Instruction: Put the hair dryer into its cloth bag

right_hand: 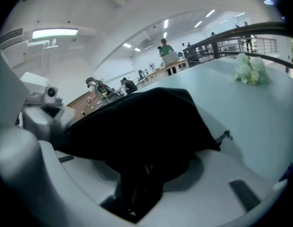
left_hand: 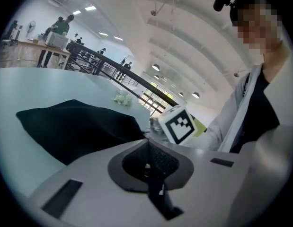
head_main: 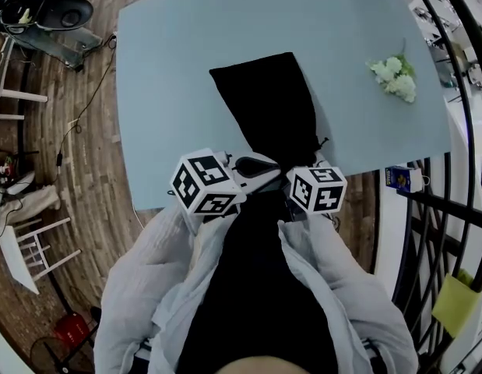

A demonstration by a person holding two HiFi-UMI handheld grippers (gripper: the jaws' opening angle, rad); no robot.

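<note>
Pale blue table point(head_main: 178, 68). White flowers point(head_main: 396, 76) lay at 2 o'clock from the cloth bag point(head_main: 268, 107), well apart from it. A small blue box point(head_main: 399, 178) sat off the table's near corner, at 3 o'clock from the grippers, by the black railing point(head_main: 451, 201). A white chair point(head_main: 34, 248) stood on the wood floor at 9 o'clock.

The bag was black and lay on the table with its wide end at 12 o'clock and its narrowed neck at 6 o'clock, at the table's near edge. The drawstring toggle point(head_main: 322, 142) stuck out on its 4 o'clock side. The bag looked bulked up in both gripper views (cloth hid the contents).

The right gripper point(right_hand: 141, 174) was clamped on the neck, black fabric bunched between its jaws. The left gripper point(left_hand: 147, 162) was clenched, pads pressed together, just beside the neck; couldn't tell whether any cloth was pinched.
</note>
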